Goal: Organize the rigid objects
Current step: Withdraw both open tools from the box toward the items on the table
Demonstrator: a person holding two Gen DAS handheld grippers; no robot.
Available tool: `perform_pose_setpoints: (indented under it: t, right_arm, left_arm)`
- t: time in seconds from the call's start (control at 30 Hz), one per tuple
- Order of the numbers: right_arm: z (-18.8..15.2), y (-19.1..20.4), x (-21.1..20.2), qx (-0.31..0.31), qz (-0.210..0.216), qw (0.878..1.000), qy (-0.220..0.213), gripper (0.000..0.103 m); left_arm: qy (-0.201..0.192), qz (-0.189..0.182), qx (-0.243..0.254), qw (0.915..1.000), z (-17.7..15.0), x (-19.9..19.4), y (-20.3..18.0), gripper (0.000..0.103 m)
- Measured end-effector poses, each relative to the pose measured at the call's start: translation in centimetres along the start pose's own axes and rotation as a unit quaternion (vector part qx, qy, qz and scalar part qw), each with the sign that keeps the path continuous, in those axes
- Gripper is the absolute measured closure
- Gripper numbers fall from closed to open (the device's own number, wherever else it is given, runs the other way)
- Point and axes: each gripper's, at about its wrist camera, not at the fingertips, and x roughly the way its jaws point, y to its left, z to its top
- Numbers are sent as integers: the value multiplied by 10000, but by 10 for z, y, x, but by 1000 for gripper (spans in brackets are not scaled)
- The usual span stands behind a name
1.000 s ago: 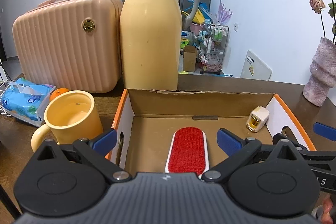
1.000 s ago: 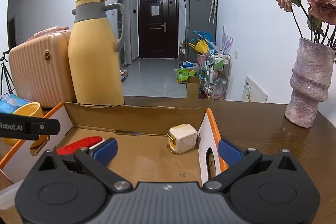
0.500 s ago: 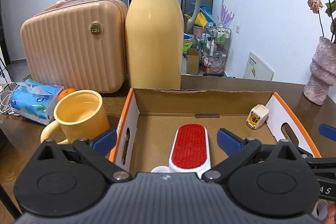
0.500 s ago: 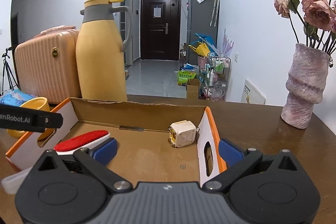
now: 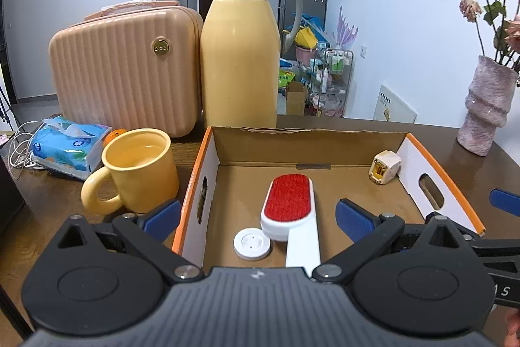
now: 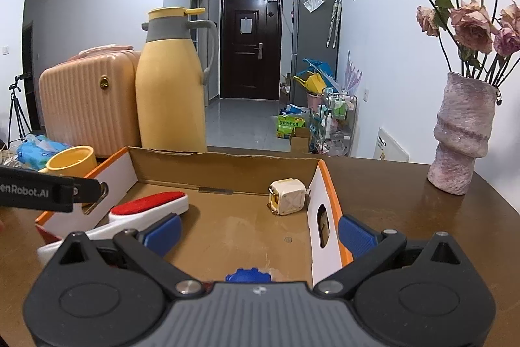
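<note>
An open cardboard box (image 5: 419,152) (image 6: 133,171) with orange-edged white sides stands on the brown table. Inside lie a white lint brush with a red pad (image 5: 287,197) (image 6: 152,204), a round white disc (image 5: 252,243), a cream cube-shaped plug (image 5: 383,171) (image 6: 287,196) in the far right corner, and a blue piece (image 6: 248,274) at the near edge. My left gripper (image 5: 256,217) is open, held back above the box's near left wall. My right gripper (image 6: 256,231) is open too, straddling the box's right wall. Neither holds anything.
A yellow mug (image 5: 136,168) stands left of the box. Behind it are a peach ribbed case (image 5: 123,70), a tall yellow thermos jug (image 5: 242,60) and a blue tissue pack (image 5: 68,145). A pink vase with dried roses (image 6: 461,132) stands at the right.
Both grippers have drawn back and up from the box. More of the box floor shows: the brush handle, the white disc and the blue piece have come into sight.
</note>
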Motion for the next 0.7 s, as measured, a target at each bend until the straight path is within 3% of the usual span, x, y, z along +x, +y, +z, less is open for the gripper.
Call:
perform_pose_setpoints:
  t: [0.7]
  right_arm:
    - [-39,18,-72,-1,61,9999,-99,0]
  left_arm:
    - [-253,36,39,9997,-52,-70,8,0]
